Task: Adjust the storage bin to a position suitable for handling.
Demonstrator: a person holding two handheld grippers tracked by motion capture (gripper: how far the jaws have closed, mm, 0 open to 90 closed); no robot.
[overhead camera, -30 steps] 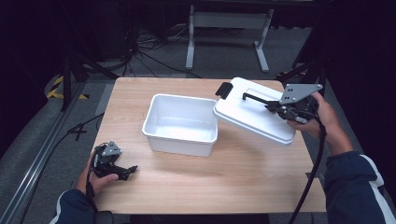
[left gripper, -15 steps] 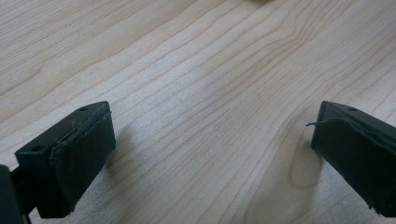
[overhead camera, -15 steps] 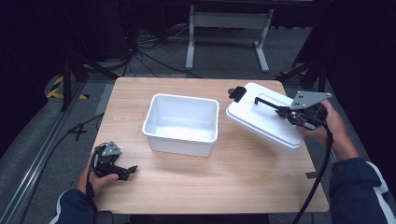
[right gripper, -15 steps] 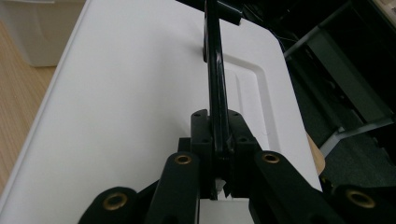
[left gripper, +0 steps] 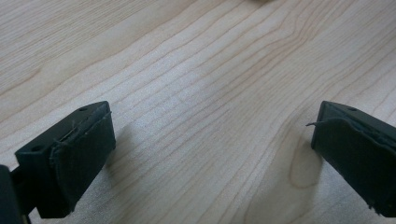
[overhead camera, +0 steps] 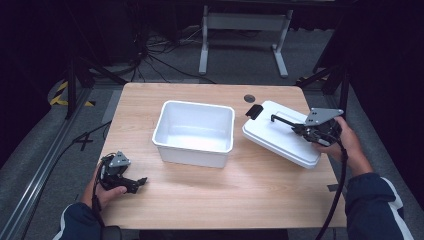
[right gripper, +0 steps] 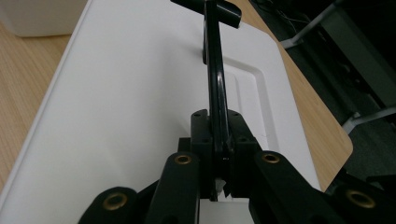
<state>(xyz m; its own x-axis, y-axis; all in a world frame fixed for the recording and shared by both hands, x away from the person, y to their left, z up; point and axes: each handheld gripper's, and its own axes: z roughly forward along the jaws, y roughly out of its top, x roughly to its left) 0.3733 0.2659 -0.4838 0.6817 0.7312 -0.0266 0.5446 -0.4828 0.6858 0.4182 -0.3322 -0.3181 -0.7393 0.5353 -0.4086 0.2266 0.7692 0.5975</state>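
An open white bin (overhead camera: 192, 156) stands mid-table. To its right a white lid (overhead camera: 280, 142) with a black handle (overhead camera: 282, 120) and a black end clip (overhead camera: 254, 111) lies low over the table, slightly tilted. My right gripper (overhead camera: 305, 129) is shut on that handle at the lid's right end. In the right gripper view the handle (right gripper: 215, 79) runs forward from between the pads of my right gripper (right gripper: 218, 140), above the lid (right gripper: 130, 93). My left gripper (overhead camera: 136, 184) rests at the near left corner, and in its own view the left gripper (left gripper: 210, 154) is open over bare wood.
The wooden table (overhead camera: 250, 195) has free room in front of the bin. A small dark hole (overhead camera: 249, 98) sits near the far edge. The lid's right end lies close to the table's right edge. Cables and a metal stand (overhead camera: 240, 30) are on the floor beyond.
The right gripper has carried the lid down and to the right, from above the bin's right rim to low over the table beside the bin. The left gripper has not moved.
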